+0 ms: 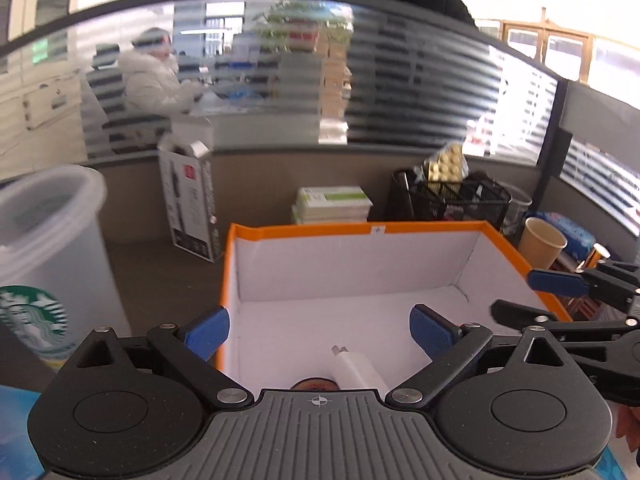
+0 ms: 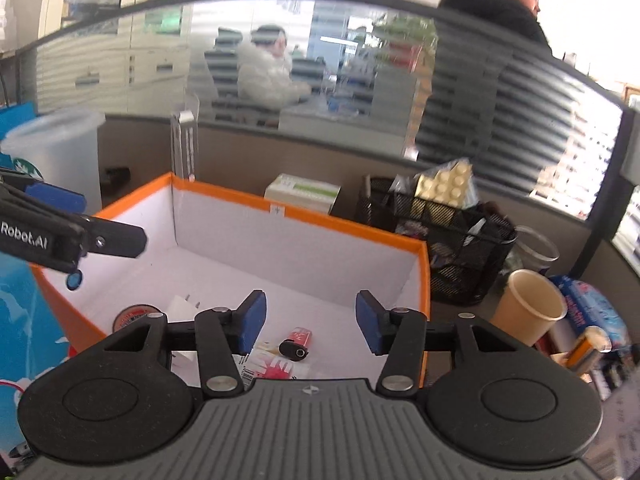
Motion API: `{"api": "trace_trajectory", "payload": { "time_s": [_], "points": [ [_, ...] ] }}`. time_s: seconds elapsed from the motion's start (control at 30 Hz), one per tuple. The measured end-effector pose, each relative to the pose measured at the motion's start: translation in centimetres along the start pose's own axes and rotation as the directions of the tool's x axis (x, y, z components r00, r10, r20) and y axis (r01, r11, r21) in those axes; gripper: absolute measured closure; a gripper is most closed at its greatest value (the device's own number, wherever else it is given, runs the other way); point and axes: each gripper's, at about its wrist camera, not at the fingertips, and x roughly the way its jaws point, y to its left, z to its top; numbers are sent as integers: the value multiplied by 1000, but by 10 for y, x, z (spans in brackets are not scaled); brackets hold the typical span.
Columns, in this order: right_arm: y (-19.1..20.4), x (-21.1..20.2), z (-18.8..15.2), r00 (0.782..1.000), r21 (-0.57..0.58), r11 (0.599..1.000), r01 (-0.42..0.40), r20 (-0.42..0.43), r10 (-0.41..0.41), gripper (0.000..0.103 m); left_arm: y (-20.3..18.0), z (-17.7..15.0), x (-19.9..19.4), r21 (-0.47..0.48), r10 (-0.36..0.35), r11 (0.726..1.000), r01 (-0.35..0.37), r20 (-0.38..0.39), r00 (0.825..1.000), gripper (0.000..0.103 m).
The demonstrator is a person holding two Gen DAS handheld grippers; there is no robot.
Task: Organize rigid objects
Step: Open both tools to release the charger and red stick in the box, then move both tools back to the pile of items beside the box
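Both claws hung empty over the orange-rimmed box (image 1: 400,229). Left gripper (image 1: 320,334) stood with its blue pads spread wide and nothing between them; right gripper (image 2: 307,322) was parted to a middling gap, also bare.

Nearest, on the white floor of the box, lay the sorted things: a white plug adapter (image 1: 354,368) on its side, touching or just beside a round red-labelled tin (image 2: 134,316), then a black-capped red lighter (image 2: 296,342) resting on a red-and-white printed packet (image 2: 276,366). All four sat toward the near wall, the far half of the box bare.

Beyond the box stood a stack of green-and-white cartons (image 1: 332,204), a black mesh basket (image 2: 460,248) holding blister packs, and a paper cup (image 2: 532,304); a lidded Starbucks tumbler (image 1: 44,264) stood left.

I judged this the release step, items dropped in. Next each hand would need to clear the rim and reach for another loose rigid piece outside.
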Motion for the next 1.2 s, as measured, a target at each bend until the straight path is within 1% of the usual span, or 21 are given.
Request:
{"api": "trace_trajectory", "payload": {
  "time_s": [0.07, 0.13, 0.17, 0.23, 0.33, 0.4, 0.47, 0.53, 0.57, 0.6, 0.67, 0.73, 0.83, 0.93, 1.03, 1.07, 1.13, 1.2],
  "points": [
    [2, -21, -2, 999, -3, 1000, -8, 43, 8, 56, -1, -7, -18, 17, 1, 1000, -1, 21, 1000, 1],
    [3, -45, -7, 995, -7, 999, -51, 83, 51, 55, -2, -19, -34, 43, -2, 999, 1, 28, 1000, 0],
    [4, -56, -11, 993, -13, 997, -76, 93, 77, 55, -2, -27, -40, 54, -3, 999, 2, 23, 1000, 0],
    [5, -73, -24, 987, -36, 991, -131, 85, 133, 55, -2, -45, -49, 61, -17, 998, 17, 3, 1000, 0],
    [5, -78, -49, 982, -45, 981, -189, 14, 190, 55, -6, -76, -51, 76, -71, 994, 76, -63, 995, 0],
    [6, -70, -70, 980, -63, 979, -193, -51, 190, 56, -14, -96, -49, 102, -109, 988, 119, -102, 989, 0],
    [9, -62, -89, 978, -91, 978, -189, -108, 179, 56, -25, -113, -45, 150, -130, 977, 150, -133, 982, 0],
    [8, -54, -100, 973, -87, 977, -195, -143, 182, 56, -36, -127, -43, 198, -148, 964, 178, -155, 977, 0],
    [6, -51, -104, 968, -81, 974, -211, -153, 197, 56, -41, -132, -43, 219, -164, 955, 199, -164, 973, 0],
    [1, -51, -106, 967, -70, 972, -224, -137, 213, 56, -46, -136, -42, 232, -178, 948, 216, -171, 969, 0],
    [-4, -48, -105, 959, -48, 966, -252, -144, 243, 56, -52, -143, -42, 247, -201, 938, 243, -183, 962, 0],
    [-4, -49, -106, 955, -51, 962, -267, -144, 258, 55, -57, -146, -39, 249, -216, 933, 260, -190, 958, 0],
    [-6, -45, -106, 938, -40, 947, -319, -153, 310, 55, -61, -147, -35, 251, -247, 923, 293, -200, 948, 0],
    [-9, -42, -105, 921, -33, 930, -365, -157, 356, 55, -61, -148, -28, 233, -264, 921, 312, -217, 940, 1],
    [-10, -43, -107, 898, -57, 906, -420, -174, 405, 50, -60, -149, -24, 227, -283, 915, 334, -229, 931, 1],
    [-9, -42, -109, 894, -78, 901, -427, -183, 408, 46, -61, -150, -25, 233, -296, 909, 347, -226, 928, 1],
    [-8, -40, -110, 895, -110, 897, -429, -186, 405, 41, -63, -151, -25, 249, -313, 897, 366, -227, 922, 1],
    [-10, -35, -109, 889, -98, 893, -439, -191, 416, 40, -64, -151, -21, 253, -297, 900, 354, -236, 925, 1]
  ]
}}
